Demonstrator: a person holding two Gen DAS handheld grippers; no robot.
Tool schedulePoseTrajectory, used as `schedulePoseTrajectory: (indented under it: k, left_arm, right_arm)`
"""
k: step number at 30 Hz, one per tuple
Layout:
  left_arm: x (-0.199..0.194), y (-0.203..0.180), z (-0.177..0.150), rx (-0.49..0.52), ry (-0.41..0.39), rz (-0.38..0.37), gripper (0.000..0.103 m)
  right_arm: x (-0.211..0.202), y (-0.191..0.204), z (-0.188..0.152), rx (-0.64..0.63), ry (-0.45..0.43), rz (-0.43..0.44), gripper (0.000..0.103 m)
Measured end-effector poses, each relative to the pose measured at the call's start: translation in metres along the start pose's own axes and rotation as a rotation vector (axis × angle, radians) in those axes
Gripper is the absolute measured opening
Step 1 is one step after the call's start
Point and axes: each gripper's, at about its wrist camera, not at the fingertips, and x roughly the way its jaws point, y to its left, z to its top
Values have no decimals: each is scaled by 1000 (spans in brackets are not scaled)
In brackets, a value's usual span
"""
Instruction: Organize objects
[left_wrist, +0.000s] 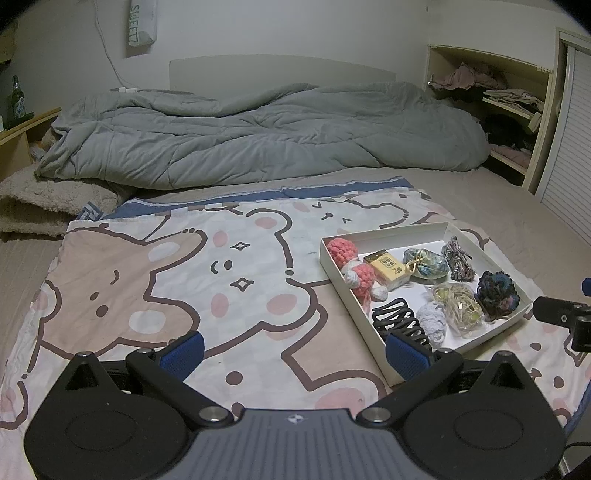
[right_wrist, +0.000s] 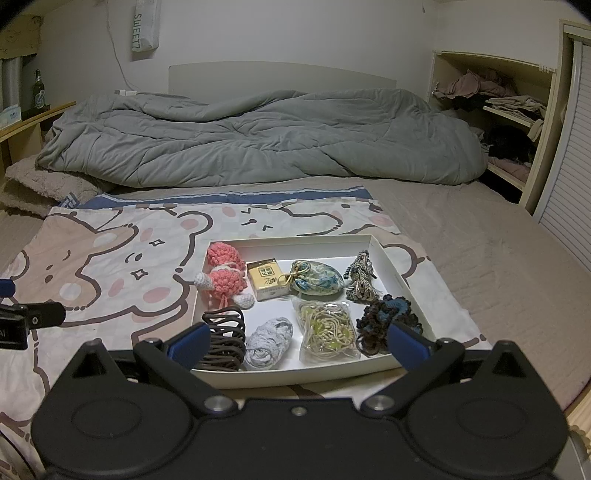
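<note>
A white shallow box (right_wrist: 384, 254) (left_wrist: 328, 266) lies on a bear-print cloth (left_wrist: 177, 280) on the bed. It holds a pink crochet toy (right_wrist: 225, 275) (left_wrist: 351, 266), a yellow box (right_wrist: 267, 282) (left_wrist: 388, 269), a blue-green pouch (right_wrist: 317, 282), a dark hair claw (right_wrist: 225, 339) (left_wrist: 400, 323), a grey scrunchie (right_wrist: 267, 343), a bag of cords (right_wrist: 328, 328), a braided cord (right_wrist: 360, 282) and a dark knit scrunchie (right_wrist: 388, 319). My right gripper (right_wrist: 297, 347) is open and empty over the box's near edge. My left gripper (left_wrist: 295, 352) is open and empty, left of the box.
A rumpled grey duvet (left_wrist: 258, 133) fills the far half of the bed. A beige blanket (left_wrist: 40, 203) lies at the left. An open shelf with clothes (left_wrist: 509, 103) stands at the right. A green bottle (left_wrist: 16, 98) stands on a side table at the left.
</note>
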Motion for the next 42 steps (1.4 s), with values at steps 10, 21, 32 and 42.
schedulePoseTrajectory:
  k: [10, 21, 32, 42]
  left_arm:
    - [1, 0, -1, 3, 4, 4, 103]
    - [1, -1, -1, 2, 12, 2, 103]
    - [2, -1, 0, -1, 16, 4, 103]
    - [1, 0, 0, -2, 16, 5, 103]
  right_arm:
    - [-1, 1, 1, -1, -1, 0, 103]
    - [-1, 1, 1, -5, -2, -1, 103]
    - [-2, 4, 1, -26, -13, -5, 103]
    - [-4, 3, 1, -28, -18, 2, 103]
